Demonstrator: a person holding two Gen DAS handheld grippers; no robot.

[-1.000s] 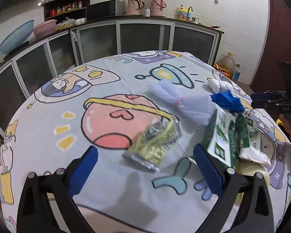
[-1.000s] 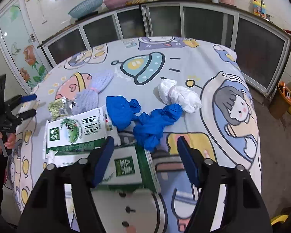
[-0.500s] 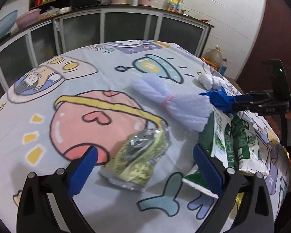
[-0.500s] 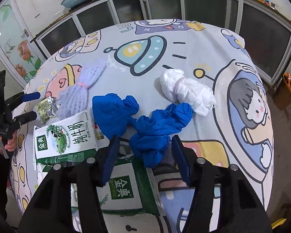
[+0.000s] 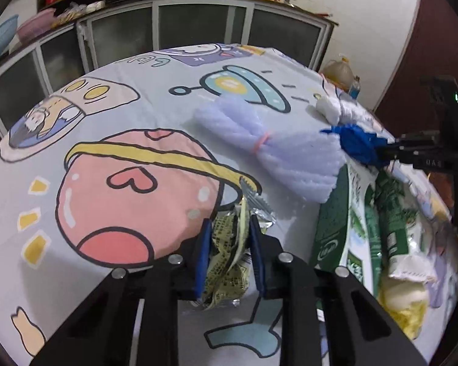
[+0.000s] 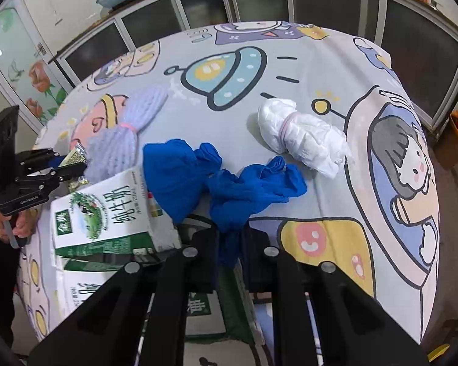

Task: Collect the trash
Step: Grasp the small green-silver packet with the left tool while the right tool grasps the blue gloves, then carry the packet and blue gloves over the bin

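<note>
Both sets of jaws have just closed since the earlier frames, when they stood wide over the litter. Your left gripper [image 5: 229,253] is clamped on the yellow snack wrapper [image 5: 229,262], squeezed upright between the blue pads. Your right gripper [image 6: 230,253] is pinched on the near tail of the blue glove [image 6: 247,195].

Nearest first: the wrapper is thin crinkled foil, silver inside, printed outside. Judged very light, springy, a bit slick; your grip across its crumpled middle looks sound. The glove is limp, stretchy rubber, bunched and wrinkled. Expect it to trail and drag when lifted, and it may snag the second blue wad [image 6: 174,180], which touches it on the left.

Just beside the wrapper, to its right, lie flattened milk cartons [image 5: 360,228], green and white waxed card, creased, stiff at the folds. Take those by an edge; they look awkward but light.

Farther out, a lilac foam net sleeve [image 5: 268,149] tied at the waist with a pink band, soft and squashy; grip at the band. Past the glove, a white plastic bag bundle [image 6: 302,134], also banded, crinkly and light.

All of it rests on a cartoon-print tablecloth [image 5: 113,140], smooth fabric over a round table. Beyond are glass-fronted cabinets [image 5: 198,27]. No bin shows in either view.
</note>
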